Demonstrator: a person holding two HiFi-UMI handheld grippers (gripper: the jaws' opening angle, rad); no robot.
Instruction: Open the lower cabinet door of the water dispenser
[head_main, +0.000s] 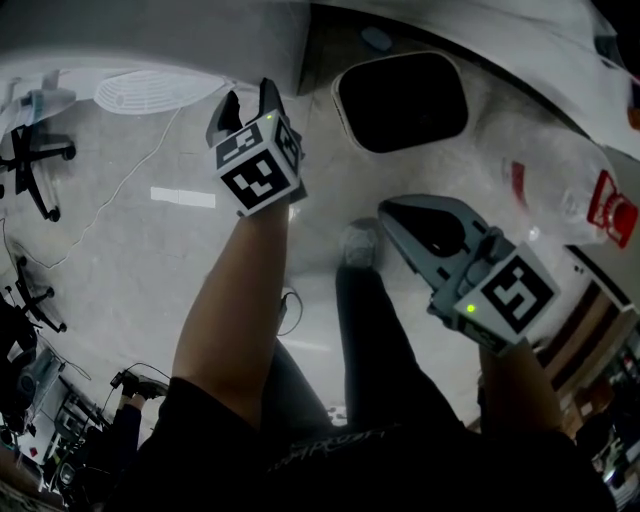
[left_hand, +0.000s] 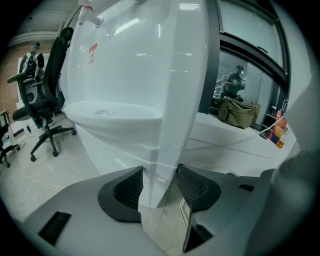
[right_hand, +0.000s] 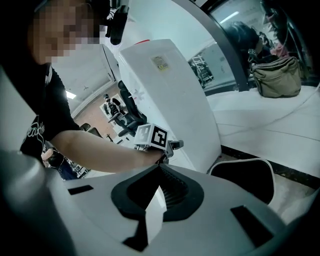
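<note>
1. White plastic is forming the casing of the water dispenser (left_hand: 130, 60), which is standing at the far side of the scene, directly ahead of the left gripper (left_hand: 159, 172). Its ribbed drip tray (left_hand: 112, 112) is projecting to the left.
2. Below a small step in the casing, the lower cabinet door (left_hand: 150, 192) is presenting its white vertical edge, and this edge is running down between the left jaws.
3. Grasping that door edge, the left gripper is pressing a meshed pad (left_hand: 132, 189) on each side of it. The person's left forearm (head_main: 235, 310) is reaching out toward the near corner of the dispenser.
4. Off to the right, the right gripper (head_main: 385, 210) is hovering above the floor (head_main: 130, 260), well apart from the dispenser. Its jaw tips are meeting in a clenched position, with nothing between them.
5. Beyond the right gripper, a black bin (head_main: 400, 100) with a pale rim is sitting on the grey floor, just right of the dispenser.
6. At the right edge of the head view, a clear bottle (head_main: 560, 185) with a red label is resting near the bin.
7. In the left gripper view, a black office chair (left_hand: 45, 100) is standing to the far left of the dispenser, and an olive bag (left_hand: 237, 112) is resting on a white ledge to the far right.
</note>
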